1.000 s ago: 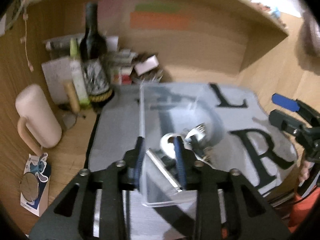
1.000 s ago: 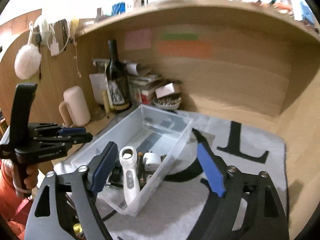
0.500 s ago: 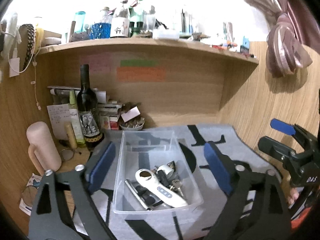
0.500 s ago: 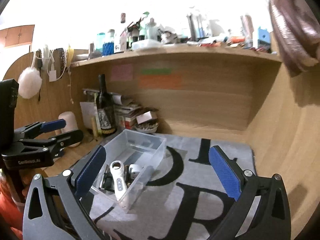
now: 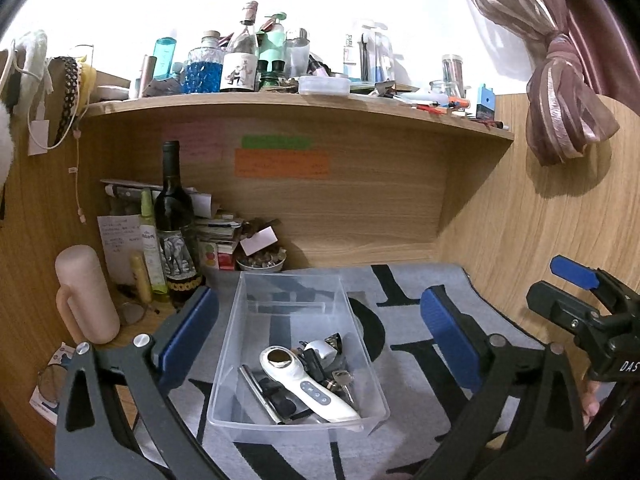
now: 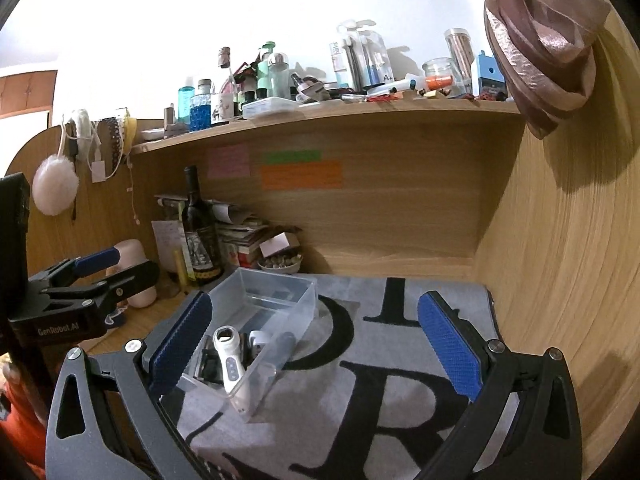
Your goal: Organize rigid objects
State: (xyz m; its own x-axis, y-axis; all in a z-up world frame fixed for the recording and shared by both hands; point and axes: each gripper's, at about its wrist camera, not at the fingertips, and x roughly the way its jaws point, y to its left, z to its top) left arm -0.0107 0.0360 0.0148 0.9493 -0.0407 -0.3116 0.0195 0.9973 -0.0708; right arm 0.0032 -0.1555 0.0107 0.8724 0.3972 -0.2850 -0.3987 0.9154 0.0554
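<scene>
Two grippers in view, both spread wide and holding nothing. Left gripper (image 5: 318, 334) is held above the near end of the clear plastic bin (image 5: 224, 364), its blue pads to either side of the bin and clear of its walls. Right gripper (image 6: 316, 342) is held over the grey mat (image 6: 360, 392), with the bin low and to its left; its left pad overlaps the bin's near corner in the picture, contact cannot be judged.

Bin sits on the mat, which carries large black letters. Contents are gathered at the bin's near end: a white handheld device (image 5: 306, 386) with a round window and a row of buttons, lying diagonally on top; a small white block (image 5: 320, 350) behind it; keys (image 5: 342, 380) at its right; dark items and a thin metal bar underneath. Far end of the bin is bare.

Behind the bin, at the desk's back left: a dark wine bottle (image 5: 174, 224), a pink mug (image 5: 86, 296), and a small bowl (image 5: 260, 262).
</scene>
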